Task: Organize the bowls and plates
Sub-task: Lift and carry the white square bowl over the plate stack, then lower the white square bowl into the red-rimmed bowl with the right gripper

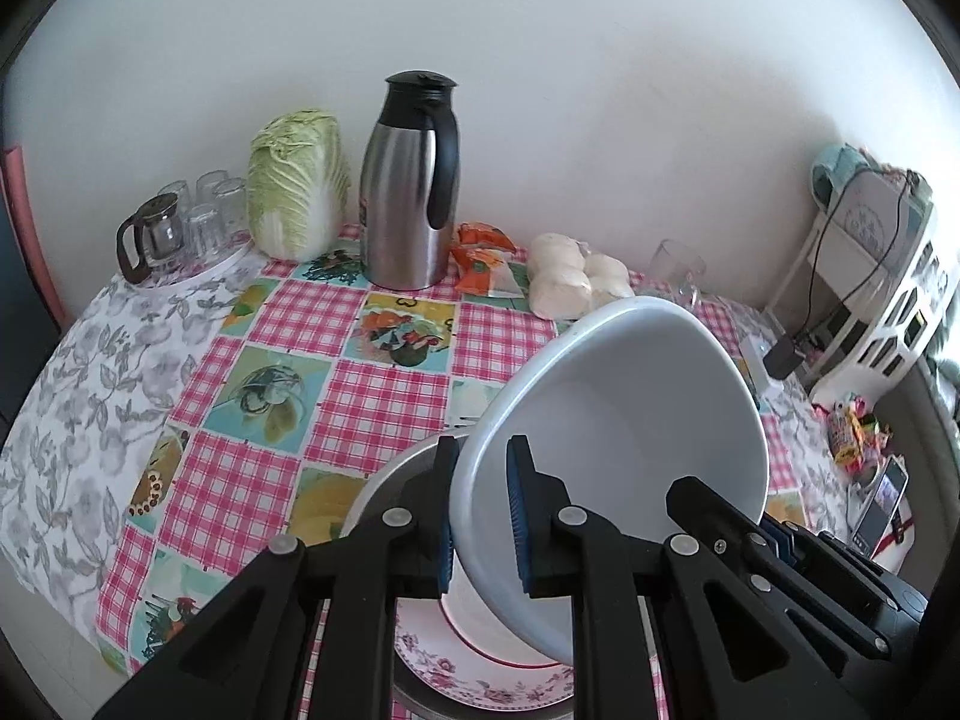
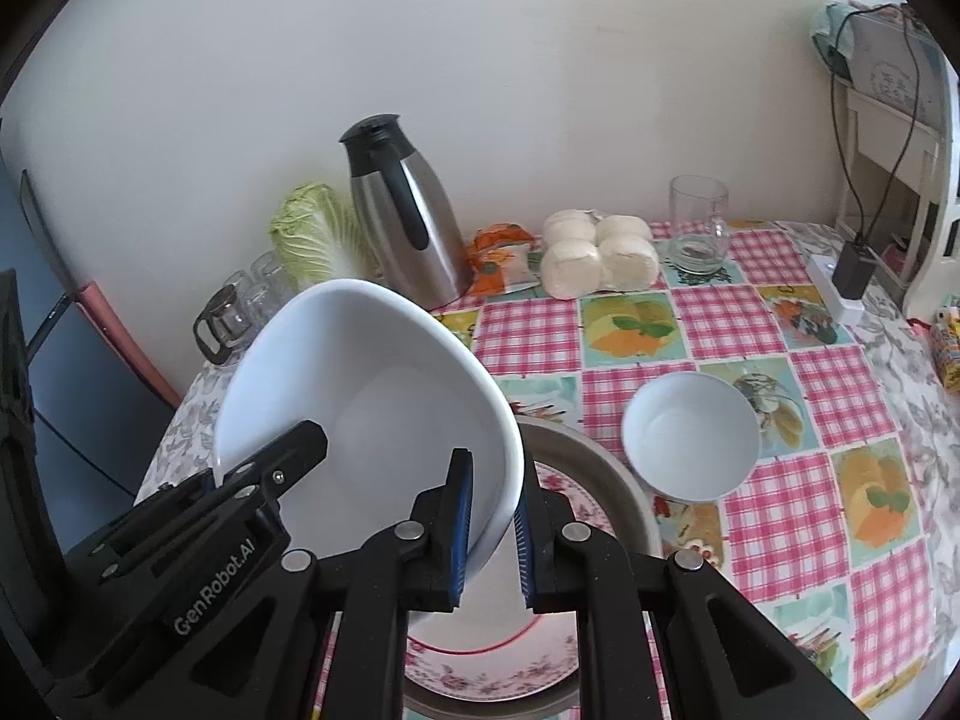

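Observation:
A large white bowl [image 1: 624,420] is held tilted above a floral plate [image 1: 480,678] that lies in a grey metal dish [image 1: 384,480]. My left gripper [image 1: 483,516] is shut on the bowl's left rim. My right gripper [image 2: 492,528] is shut on the bowl's [image 2: 366,396] right rim, and its fingers [image 1: 714,510] show across the bowl in the left wrist view. The floral plate [image 2: 492,666] and grey dish [image 2: 624,480] lie under the bowl. A small white bowl [image 2: 690,435] sits upright on the checked tablecloth to the right.
Along the back wall stand a steel thermos jug [image 2: 408,222], a cabbage [image 1: 297,180], glasses on a tray [image 1: 198,216], steamed buns [image 2: 597,255], an orange packet [image 2: 498,258] and a glass mug [image 2: 699,225]. A white rack [image 1: 882,276] stands at the right.

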